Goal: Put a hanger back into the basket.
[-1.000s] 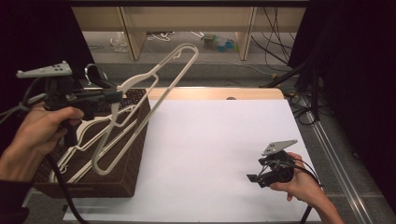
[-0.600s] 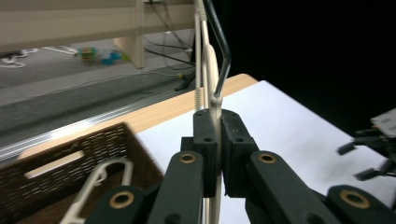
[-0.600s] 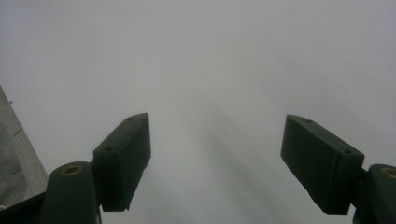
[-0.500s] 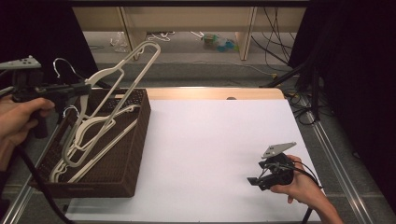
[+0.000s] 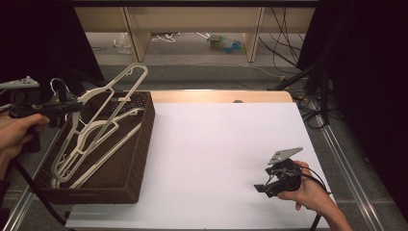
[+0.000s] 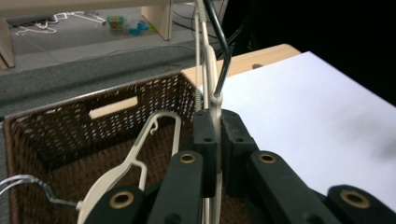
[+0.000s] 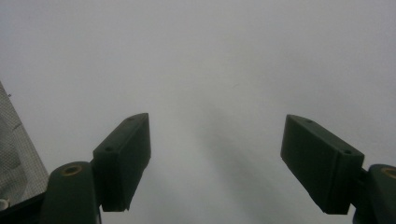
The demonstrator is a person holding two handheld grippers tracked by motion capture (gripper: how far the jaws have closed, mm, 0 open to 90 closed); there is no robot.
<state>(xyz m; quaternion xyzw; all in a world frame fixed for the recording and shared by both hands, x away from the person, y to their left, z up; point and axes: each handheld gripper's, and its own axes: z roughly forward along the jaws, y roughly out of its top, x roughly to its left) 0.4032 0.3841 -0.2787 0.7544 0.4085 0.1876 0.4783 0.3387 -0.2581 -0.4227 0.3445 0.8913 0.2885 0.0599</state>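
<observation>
- At the table's left edge, the left gripper [image 5: 72,107] is clamped on a cream plastic hanger [image 5: 103,113], its jaws pinched on the hanger's thin body just below the metal hook [image 6: 223,56].
- That hanger is held tilted above the brown wicker basket [image 5: 139,159], its long loop rising past the basket's far rim.
- Inside the basket lie more cream hangers [image 5: 91,159], overlapping directly beneath the held one; another hanger [image 6: 135,161] curves just beside the jaws in the left gripper view.
- Across the white sheet [image 5: 216,154], well apart from the basket, the right gripper [image 5: 263,186] rests low near the near-right corner, jaws spread with nothing between them.
- Beyond the table, cables and small clutter [image 5: 226,44] lie on the floor by wooden legs.
</observation>
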